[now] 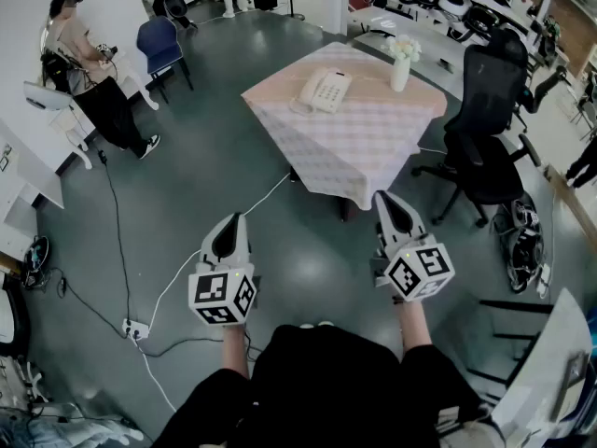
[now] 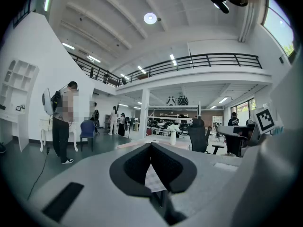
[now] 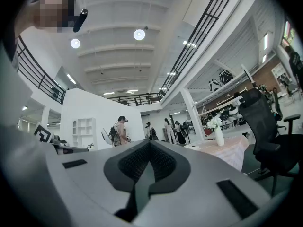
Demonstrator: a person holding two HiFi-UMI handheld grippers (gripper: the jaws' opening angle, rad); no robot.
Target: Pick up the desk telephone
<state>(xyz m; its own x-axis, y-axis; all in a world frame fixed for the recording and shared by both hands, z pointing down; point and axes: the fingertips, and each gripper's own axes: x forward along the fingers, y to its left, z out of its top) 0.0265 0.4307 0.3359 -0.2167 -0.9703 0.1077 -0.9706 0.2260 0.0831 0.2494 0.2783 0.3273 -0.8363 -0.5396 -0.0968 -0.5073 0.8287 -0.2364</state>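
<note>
The cream-white plastic desk telephone lies well ahead of both tools, beyond their tips and a little nearer the left one's line. It sits on a square table under a pale pink checked cloth. The step in hand looks like the approach, as neither tool is near the table yet. To do it well, close the gap first and spread the jaws before arriving. Come at the telephone from its near side, staying clear of the white vase of white flowers beyond the right tool and the black mesh office chair off to its right.

The left gripper and right gripper are held out side by side from the body, roughly level, tips toward the table. Each has its jaws pressed together on nothing.
</note>
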